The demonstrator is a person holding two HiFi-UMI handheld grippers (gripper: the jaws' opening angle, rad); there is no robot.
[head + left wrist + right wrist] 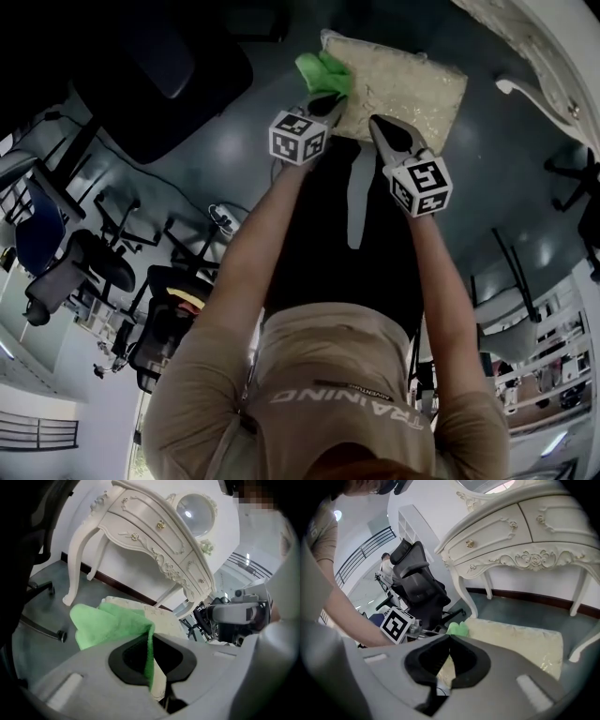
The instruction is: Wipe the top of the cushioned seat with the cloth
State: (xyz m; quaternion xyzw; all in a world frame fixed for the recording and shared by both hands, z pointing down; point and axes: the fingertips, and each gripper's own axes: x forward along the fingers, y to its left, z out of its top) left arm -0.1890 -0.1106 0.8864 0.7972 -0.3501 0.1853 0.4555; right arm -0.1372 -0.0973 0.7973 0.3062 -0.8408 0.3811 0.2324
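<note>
On a grey floor (234, 164), seen from above over the person's shoulders, a cluster of dark office chairs (84, 262) stands at the far left, well apart from the work; next comes the left gripper (325, 103), reaching forward from its marker cube (298, 137); its own view shows the jaws clenched on a green cloth (101, 620), one edge of the fabric running down between the two dark pads while the rest bunches out ahead of the tips; the cloth sits at the left end of the cushioned seat (403, 89), lying partly on the pale patterned top and partly hanging past its corner over the floor; the seat is a pale cream rectangle with the person's two arms stretched toward its near edge; just to the right of the cloth, the right gripper (377, 122) points at the near edge of the seat; in its own view its jaws are pressed together tip to tip with nothing gripped between them, and the cream cushion shows beyond them; whether the tips touch the seat cannot be told; at the far right and behind the seat stands a white carved dressing table (520, 531) with curved legs and drawers fitted with small gold knobs (469, 543).
</note>
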